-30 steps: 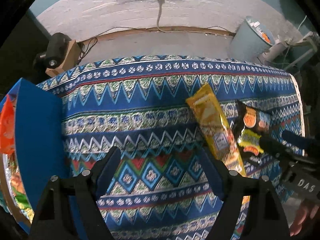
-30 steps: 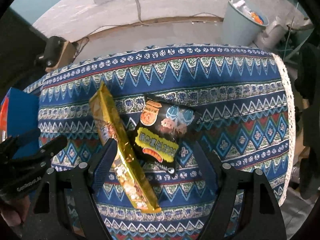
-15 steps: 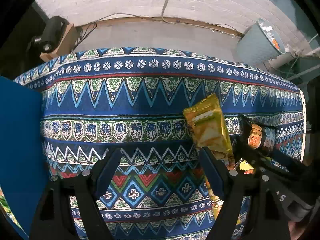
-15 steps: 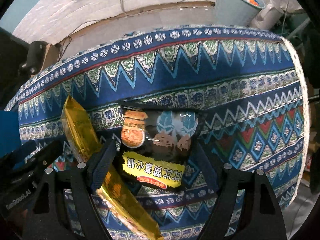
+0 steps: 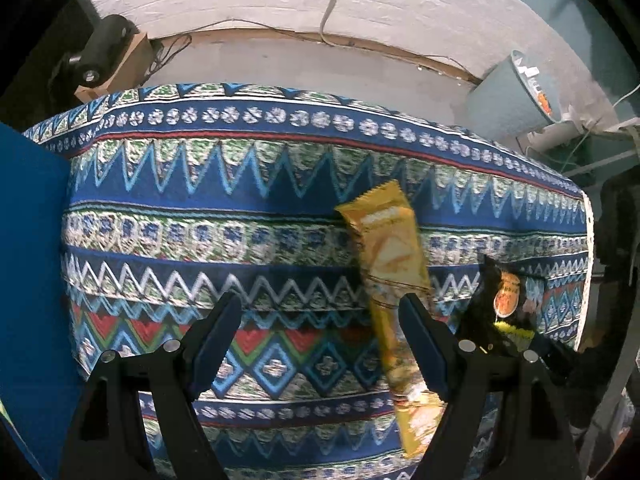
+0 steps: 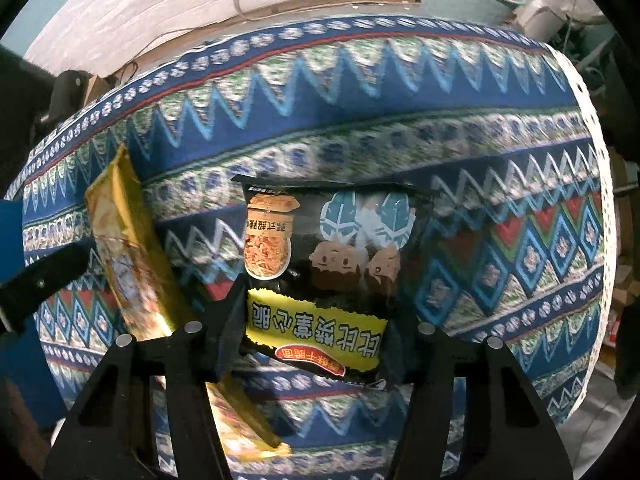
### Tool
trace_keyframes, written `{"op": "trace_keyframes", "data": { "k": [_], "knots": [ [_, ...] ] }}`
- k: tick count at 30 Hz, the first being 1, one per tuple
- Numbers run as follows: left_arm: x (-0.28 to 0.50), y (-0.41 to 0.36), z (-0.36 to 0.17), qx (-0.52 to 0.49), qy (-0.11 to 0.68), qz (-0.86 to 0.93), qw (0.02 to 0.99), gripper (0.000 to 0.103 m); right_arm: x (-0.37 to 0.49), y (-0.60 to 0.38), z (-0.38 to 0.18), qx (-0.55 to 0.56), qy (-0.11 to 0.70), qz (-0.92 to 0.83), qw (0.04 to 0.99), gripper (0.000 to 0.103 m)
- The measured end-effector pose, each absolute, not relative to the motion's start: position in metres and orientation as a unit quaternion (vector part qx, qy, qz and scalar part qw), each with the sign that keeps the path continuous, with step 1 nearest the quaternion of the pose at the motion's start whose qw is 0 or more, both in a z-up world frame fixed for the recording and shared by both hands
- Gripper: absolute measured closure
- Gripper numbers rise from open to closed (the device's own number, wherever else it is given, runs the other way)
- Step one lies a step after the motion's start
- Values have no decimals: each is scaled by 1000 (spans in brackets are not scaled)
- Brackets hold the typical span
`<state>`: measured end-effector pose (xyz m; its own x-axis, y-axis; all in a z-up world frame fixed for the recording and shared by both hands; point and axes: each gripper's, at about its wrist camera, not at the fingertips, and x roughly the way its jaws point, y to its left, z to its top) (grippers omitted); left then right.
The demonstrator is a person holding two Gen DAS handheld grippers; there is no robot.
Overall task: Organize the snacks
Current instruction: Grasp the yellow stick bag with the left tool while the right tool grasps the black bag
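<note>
A long yellow snack packet (image 5: 394, 264) lies on the patterned tablecloth (image 5: 224, 216), right of centre in the left wrist view; it also shows in the right wrist view (image 6: 128, 248). A black snack bag (image 6: 320, 272) with a yellow label lies beside it, seen at the right in the left wrist view (image 5: 504, 304). My right gripper (image 6: 316, 308) is open, with its jaws on either side of the black bag's near half. My left gripper (image 5: 320, 320) is open and empty, its right finger over the yellow packet.
A blue box (image 5: 28, 264) stands at the table's left edge. A pale green bin (image 5: 516, 92) sits on the floor behind the table at the right. A camera on a wooden block (image 5: 108, 56) sits at the back left. The table's right edge (image 6: 592, 168) is close.
Both grippers have moved forward and lower over the table. The black bag now sits between the right gripper's jaws. The left gripper has closed in on the yellow packet.
</note>
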<state>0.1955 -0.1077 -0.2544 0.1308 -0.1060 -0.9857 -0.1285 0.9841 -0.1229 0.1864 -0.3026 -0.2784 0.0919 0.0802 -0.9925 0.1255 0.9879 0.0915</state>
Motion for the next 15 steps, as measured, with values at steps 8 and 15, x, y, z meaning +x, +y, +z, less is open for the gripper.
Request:
{"op": "trace_keyframes", "data": {
  "k": [8,15],
  "knots": [
    [181,-141,-263,-139,664,1,735,15,163,-333,-280,82,680,-14,728,49],
    [176,-172,-282,-105,675,-3,730,15,146,-353,-280,89,681,-21,726,44]
  ]
}}
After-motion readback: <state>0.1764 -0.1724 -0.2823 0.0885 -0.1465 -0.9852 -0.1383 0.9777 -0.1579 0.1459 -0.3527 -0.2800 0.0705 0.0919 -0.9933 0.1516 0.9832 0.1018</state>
